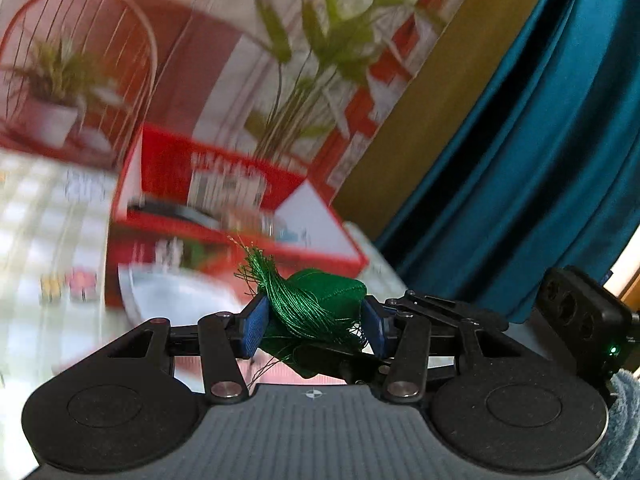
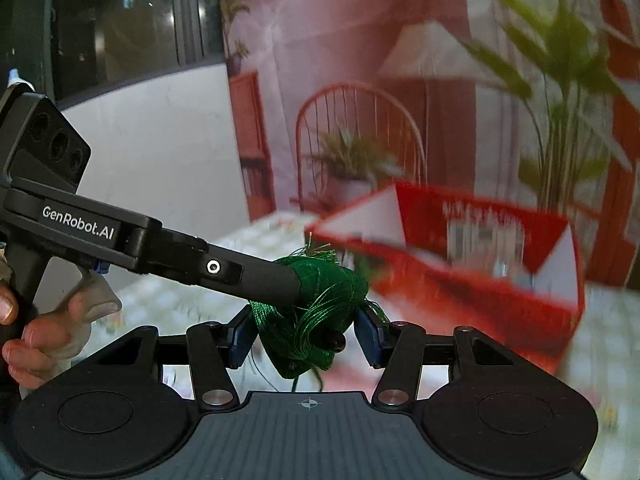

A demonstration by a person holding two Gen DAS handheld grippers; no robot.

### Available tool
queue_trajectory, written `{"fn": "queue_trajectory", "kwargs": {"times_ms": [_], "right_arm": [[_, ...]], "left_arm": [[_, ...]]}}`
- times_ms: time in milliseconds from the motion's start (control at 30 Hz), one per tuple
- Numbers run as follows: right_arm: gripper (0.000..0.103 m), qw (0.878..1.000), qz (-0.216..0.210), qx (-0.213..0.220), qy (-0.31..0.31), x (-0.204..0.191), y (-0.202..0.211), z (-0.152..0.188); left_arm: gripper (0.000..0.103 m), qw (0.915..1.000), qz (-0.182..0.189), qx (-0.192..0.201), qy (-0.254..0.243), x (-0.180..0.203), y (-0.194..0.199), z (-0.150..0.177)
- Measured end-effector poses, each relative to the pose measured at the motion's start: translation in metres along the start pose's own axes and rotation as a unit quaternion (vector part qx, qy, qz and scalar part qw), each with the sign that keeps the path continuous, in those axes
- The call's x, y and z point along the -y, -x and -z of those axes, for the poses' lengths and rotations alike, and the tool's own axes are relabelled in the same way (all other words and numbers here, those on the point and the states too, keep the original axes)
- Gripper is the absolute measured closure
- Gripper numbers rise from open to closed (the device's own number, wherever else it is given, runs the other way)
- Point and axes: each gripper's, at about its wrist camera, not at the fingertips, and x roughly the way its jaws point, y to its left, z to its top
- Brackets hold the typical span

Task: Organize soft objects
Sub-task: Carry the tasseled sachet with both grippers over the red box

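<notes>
Right, both claws are on one thing: a green tasselled soft piece (image 1: 320, 308), held up off the tabletop (image 1: 44, 216). My left gripper (image 1: 314, 326) has its blue pads (image 1: 254, 330) pressed on either side of the green bundle, so it's clenched on it. From the right wrist camera the right gripper (image 2: 304, 338) has the same green piece (image 2: 316, 312) between its jaws; the left-hand pad touches the threads, and on the other side I can't tell if the pad is touching. So I can't call that grip.

Around it: an open red cardboard box (image 1: 224, 216) sits on the checked tablecloth straight ahead of the left claw, flaps up, with blurred items inside. Behind it hangs a printed backdrop (image 1: 248, 40) with a wire chair, potted plants and a lamp. A teal curtain (image 1: 540, 152) hangs off to the right in the left view. A dark window (image 2: 120, 20) and white wall show to the left in the right view.

In the way: the left gripper's black finger crosses the right camera's view and covers part of the bundle. The person's hand (image 2: 36, 336) on that tool's handle is cut off at the frame edge.

Hard to read: motion blur smears the box print and contents, plus small coloured items (image 1: 68, 286) on the cloth near the left edge. The underside of the green piece is hidden by gripper linkages.
</notes>
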Motion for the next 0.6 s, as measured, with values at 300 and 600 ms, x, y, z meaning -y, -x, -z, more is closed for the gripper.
{"fn": "queue_trajectory", "kwargs": {"times_ms": [300, 600], "right_arm": [[0.054, 0.997, 0.007, 0.052, 0.053, 0.026, -0.029, -0.077], [0.054, 0.997, 0.021, 0.048, 0.058, 0.071, -0.074, -0.119]], "left_arm": [[0.051, 0.9962, -0.027, 0.056, -0.061, 0.016, -0.015, -0.077], [0.051, 0.9951, -0.023, 0.074, -0.063, 0.001, -0.058, -0.116]]}}
